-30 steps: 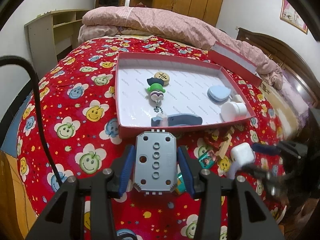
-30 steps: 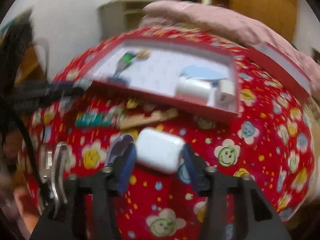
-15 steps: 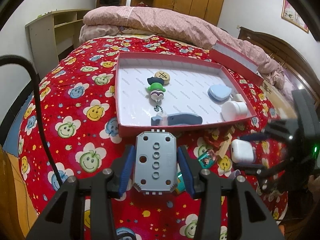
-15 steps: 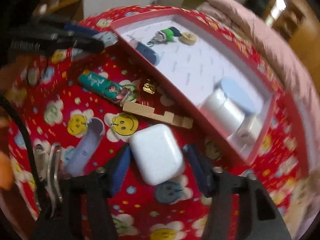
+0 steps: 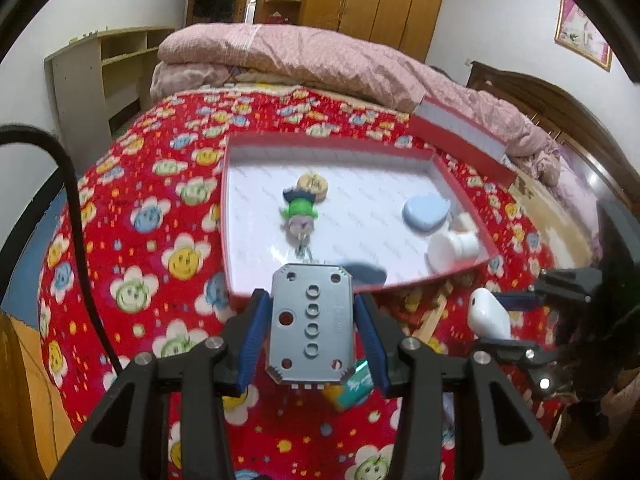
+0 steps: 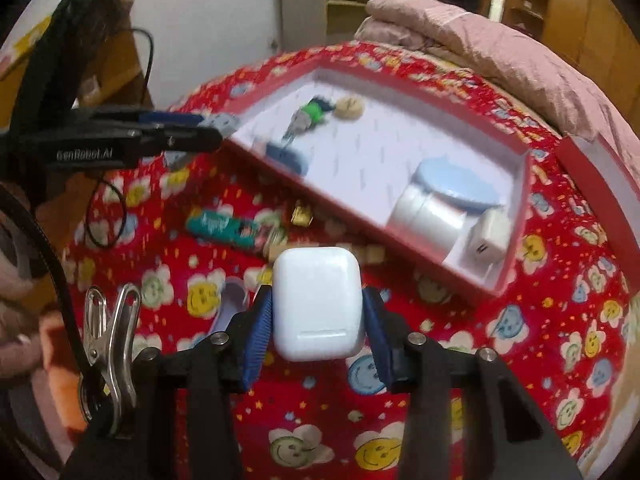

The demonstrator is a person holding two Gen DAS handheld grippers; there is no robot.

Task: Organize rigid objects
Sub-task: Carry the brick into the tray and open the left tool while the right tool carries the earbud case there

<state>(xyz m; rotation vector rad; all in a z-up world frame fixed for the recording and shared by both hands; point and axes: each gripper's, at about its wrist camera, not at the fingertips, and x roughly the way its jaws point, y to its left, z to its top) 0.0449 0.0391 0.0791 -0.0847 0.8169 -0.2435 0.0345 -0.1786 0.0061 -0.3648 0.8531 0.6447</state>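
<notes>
Left wrist view looks down over the left gripper, whose blue pads are clamped on the long sides of a grey plate with round holes. The plate is held above the red flower-print bedspread, its far end overlapping the near wall of the red tray. On the tray's white floor lie a green-hatted keychain, a tan disc touching its far end, a pale blue pad, a white cylinder in the right near corner, and a dark blue piece partly hidden behind the plate. A red lid lies beyond the tray's right far corner, against the pink quilt.

Right wrist view shows the right gripper gripping a white earbud case, blue pads pressed on both its sides, the case lifted clear of the bedspread. On the bed between the case and the tray's near wall lie a teal lighter, a small gold piece and a wooden strip, mostly hidden behind the case. A white charger sits in the tray's near corner, just beside the cylinder. A lilac object lies left of the case, partly hidden by the left pad; I cannot tell what it is. A metal clip hangs on the cable at lower left.
</notes>
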